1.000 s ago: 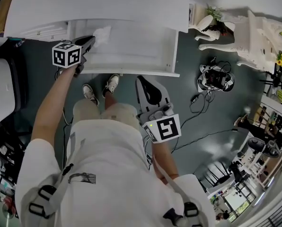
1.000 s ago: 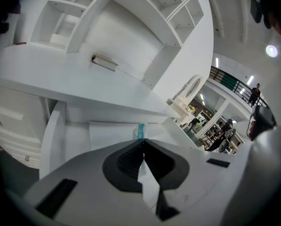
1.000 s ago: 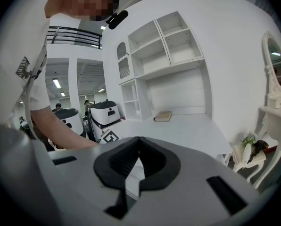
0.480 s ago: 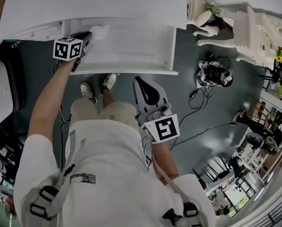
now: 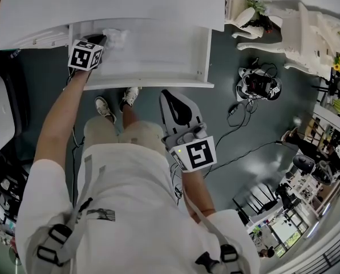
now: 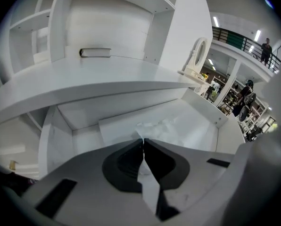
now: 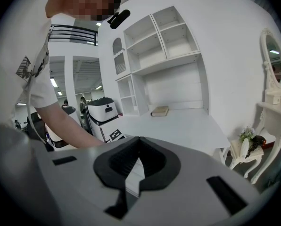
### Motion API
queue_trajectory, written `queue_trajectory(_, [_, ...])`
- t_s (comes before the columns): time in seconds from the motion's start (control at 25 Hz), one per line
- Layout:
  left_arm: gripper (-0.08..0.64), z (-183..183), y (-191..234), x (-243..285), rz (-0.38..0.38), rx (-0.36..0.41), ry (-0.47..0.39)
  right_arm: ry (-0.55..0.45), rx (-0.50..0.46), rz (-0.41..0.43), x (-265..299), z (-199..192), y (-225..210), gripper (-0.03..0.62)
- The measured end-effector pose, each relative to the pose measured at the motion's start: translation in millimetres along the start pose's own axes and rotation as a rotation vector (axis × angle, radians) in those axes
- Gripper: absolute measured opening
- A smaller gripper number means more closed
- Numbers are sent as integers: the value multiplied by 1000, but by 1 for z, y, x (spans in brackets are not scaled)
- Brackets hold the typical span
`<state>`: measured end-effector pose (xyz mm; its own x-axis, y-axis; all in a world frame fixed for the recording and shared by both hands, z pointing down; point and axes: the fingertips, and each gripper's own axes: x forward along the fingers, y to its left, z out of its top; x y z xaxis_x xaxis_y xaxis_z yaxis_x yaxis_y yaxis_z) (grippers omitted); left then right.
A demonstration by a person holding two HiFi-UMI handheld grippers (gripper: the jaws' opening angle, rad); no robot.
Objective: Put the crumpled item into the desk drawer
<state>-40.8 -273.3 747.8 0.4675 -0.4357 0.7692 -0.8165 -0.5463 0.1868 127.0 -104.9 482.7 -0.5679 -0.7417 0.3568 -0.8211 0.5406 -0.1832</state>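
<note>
Upper left of the head view: crumpled white paper [image 5: 114, 37] over the left end of the open white desk drawer [image 5: 158, 56], pinched between the closed jaws of the left gripper [image 5: 101, 39]. Centre frame, well apart from it: right gripper [image 5: 171, 96], jaws together, empty.

A dark grey-green floor [image 5: 255, 130] runs under everything, with black cables [image 5: 238, 116] trailing at the right. On the far side, a white desk [image 7: 178, 126] with open white shelves [image 7: 164, 36] stands against a white wall [image 7: 225, 22]. Right of it is an ornate white dressing table [image 5: 307, 33]. Strip lights [image 6: 217, 21] glow overhead.
</note>
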Motion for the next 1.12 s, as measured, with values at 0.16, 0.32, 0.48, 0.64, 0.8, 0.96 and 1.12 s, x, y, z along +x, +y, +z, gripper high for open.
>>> queue_trajectory(0.16, [18, -1, 0, 4, 15, 20, 10, 4, 6, -10, -1, -1, -3, 9])
queue_trajectory(0.32, [18, -1, 0, 8, 20, 27, 14, 3, 10, -13, 1, -1, -4, 9])
queue_trajectory(0.48, [18, -3, 1, 13, 27, 36, 21, 4, 14, -16, 2, -4, -6, 9])
queue_trajectory(0.64, [18, -2, 4, 18, 33, 48, 30, 6, 19, -26, 2, -4, -9, 9])
queue_trajectory(0.8, [18, -4, 4, 21, 43, 69, 38, 6, 26, -36, -1, -6, -11, 9])
queue_trajectory(0.96, [18, -5, 5, 25, 56, 88, 55, 8, 36, -46, -2, -7, -14, 9])
queue_trajectory(1.12, [20, -5, 6, 28, 63, 109, 69, 7, 42, -55, -4, -8, -17, 9])
